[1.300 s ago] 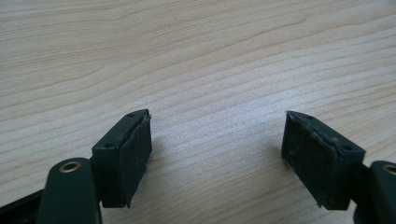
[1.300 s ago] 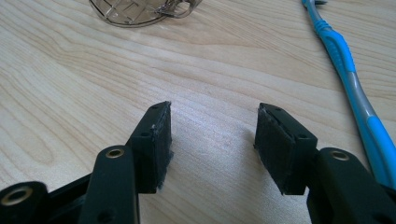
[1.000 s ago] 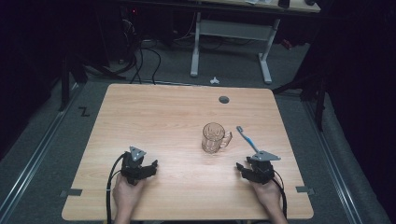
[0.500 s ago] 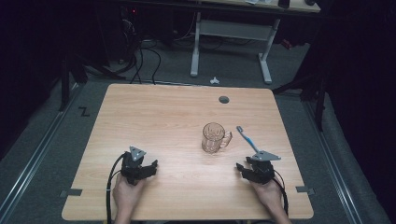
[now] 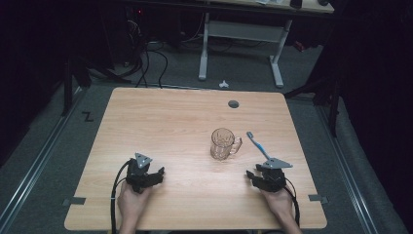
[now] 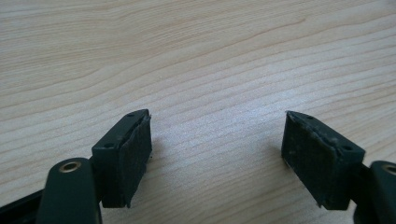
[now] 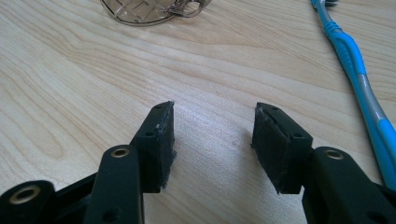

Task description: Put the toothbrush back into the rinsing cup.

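Observation:
A clear glass mug (image 5: 224,144) with a handle stands upright right of the table's middle; its base (image 7: 149,11) shows at the top of the right gripper view. A blue toothbrush (image 5: 257,145) lies flat just right of it, and runs down the right side (image 7: 359,70) of the right gripper view. My right gripper (image 5: 254,176) rests on the wood near the front edge, below the brush. Its jaws (image 7: 212,140) have just been closing a little and stand apart with bare wood between them. My left gripper (image 5: 157,174) rests at the front left, open (image 6: 217,154) and empty.
The wooden table (image 5: 160,122) has a round cable hole (image 5: 234,104) near its far edge. Beyond it stand a white desk frame (image 5: 238,36) and cables on the dark floor. Both hands lie near the front edge.

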A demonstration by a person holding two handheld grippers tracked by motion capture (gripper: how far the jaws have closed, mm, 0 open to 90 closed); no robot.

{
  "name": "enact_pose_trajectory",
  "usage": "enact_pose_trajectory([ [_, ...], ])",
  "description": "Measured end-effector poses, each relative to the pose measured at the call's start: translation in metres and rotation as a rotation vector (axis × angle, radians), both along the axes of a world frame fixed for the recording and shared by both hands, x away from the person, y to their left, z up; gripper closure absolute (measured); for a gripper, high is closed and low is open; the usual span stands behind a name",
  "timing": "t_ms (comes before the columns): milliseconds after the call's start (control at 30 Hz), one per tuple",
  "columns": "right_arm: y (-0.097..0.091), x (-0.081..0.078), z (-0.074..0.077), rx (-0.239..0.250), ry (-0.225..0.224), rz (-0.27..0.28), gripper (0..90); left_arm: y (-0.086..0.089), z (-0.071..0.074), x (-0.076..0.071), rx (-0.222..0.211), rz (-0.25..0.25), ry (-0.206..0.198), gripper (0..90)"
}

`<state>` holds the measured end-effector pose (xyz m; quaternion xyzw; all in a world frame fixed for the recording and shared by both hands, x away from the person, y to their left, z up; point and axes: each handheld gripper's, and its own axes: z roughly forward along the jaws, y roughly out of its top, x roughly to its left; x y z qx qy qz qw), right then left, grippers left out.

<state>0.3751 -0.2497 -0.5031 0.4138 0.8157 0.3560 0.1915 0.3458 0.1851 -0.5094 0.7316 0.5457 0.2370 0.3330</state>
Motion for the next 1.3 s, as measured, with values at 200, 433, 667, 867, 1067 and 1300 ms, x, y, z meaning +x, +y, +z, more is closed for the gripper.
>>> enact_pose_trajectory([
  [200, -0.002, 0.001, 0.001, 0.039, 0.021, -0.032, 53.4, 0.000, 0.000, 0.000, -0.001, 0.000, -0.001, 24.9],
  [433, -0.005, -0.002, 0.006, 0.045, -0.001, -0.029, 55.9, 0.000, 0.000, 0.000, 0.000, 0.001, 0.000, 25.1],
  [667, -0.008, -0.004, 0.008, 0.039, -0.017, -0.033, 58.2, 0.000, 0.000, 0.000, 0.001, 0.001, 0.000, 25.1],
  [867, -0.011, -0.006, 0.010, 0.044, -0.026, -0.030, 58.9, 0.000, 0.000, 0.001, 0.001, 0.001, 0.000, 25.1],
  [1067, -0.016, -0.006, 0.011, 0.053, -0.025, -0.029, 58.9, 0.000, 0.000, 0.000, 0.001, 0.001, 0.000, 25.1],
  [1300, -0.023, -0.009, 0.014, 0.058, -0.032, -0.044, 58.7, 0.000, 0.000, 0.000, 0.001, 0.001, 0.000, 25.1],
])
